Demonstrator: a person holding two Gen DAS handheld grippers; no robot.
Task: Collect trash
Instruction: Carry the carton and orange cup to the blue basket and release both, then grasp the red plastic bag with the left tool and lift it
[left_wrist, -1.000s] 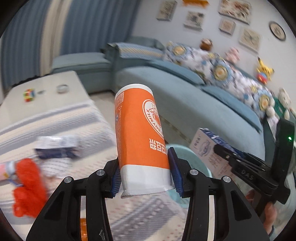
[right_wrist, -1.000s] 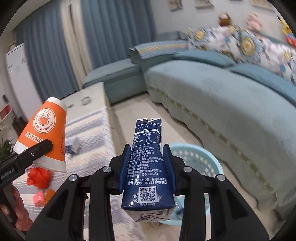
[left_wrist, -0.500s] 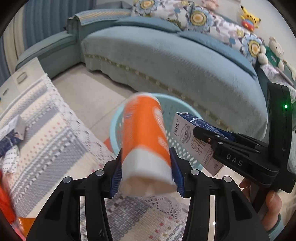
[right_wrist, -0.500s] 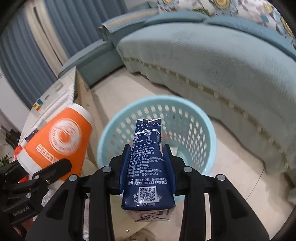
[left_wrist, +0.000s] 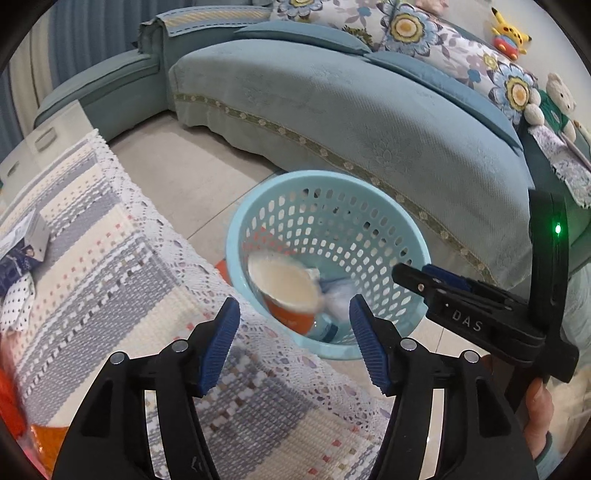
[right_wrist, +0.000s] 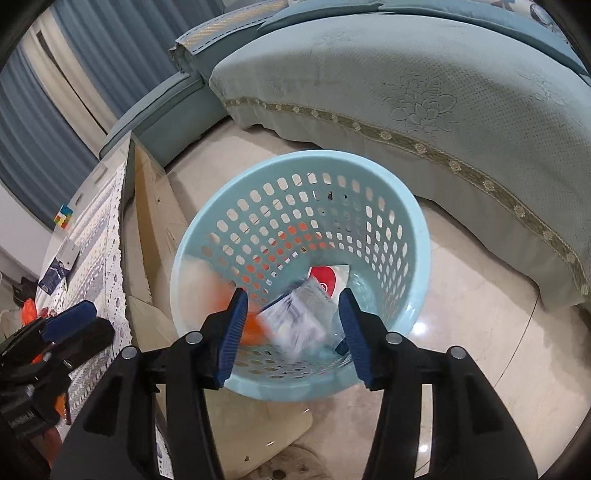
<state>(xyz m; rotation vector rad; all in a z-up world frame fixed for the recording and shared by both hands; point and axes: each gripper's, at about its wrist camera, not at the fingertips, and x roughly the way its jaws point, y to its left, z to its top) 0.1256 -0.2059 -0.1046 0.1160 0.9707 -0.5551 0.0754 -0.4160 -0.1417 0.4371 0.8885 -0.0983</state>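
Note:
A light blue perforated basket (left_wrist: 413, 254) (right_wrist: 373, 177) stands on the floor between the table and the sofa. The orange paper cup (left_wrist: 286, 291) is inside it, blurred, open end up; it shows as an orange blur in the right wrist view (right_wrist: 216, 291). The blue milk carton (right_wrist: 295, 321) is blurred inside the basket too. My left gripper (left_wrist: 294, 339) is open and empty above the table edge by the basket. My right gripper (right_wrist: 291, 332) is open and empty over the basket; it also shows in the left wrist view (left_wrist: 480, 317).
The table with a woven striped cloth (left_wrist: 110, 266) lies left of the basket, with wrappers (left_wrist: 18, 254) and orange trash (right_wrist: 27, 314) on it. A teal sofa (left_wrist: 351, 99) runs behind the basket. A red and white item (right_wrist: 328, 278) lies in the basket.
Both grippers have opened over the basket. The orange cup and the milk carton have left the jaws and are dropping into the basket.

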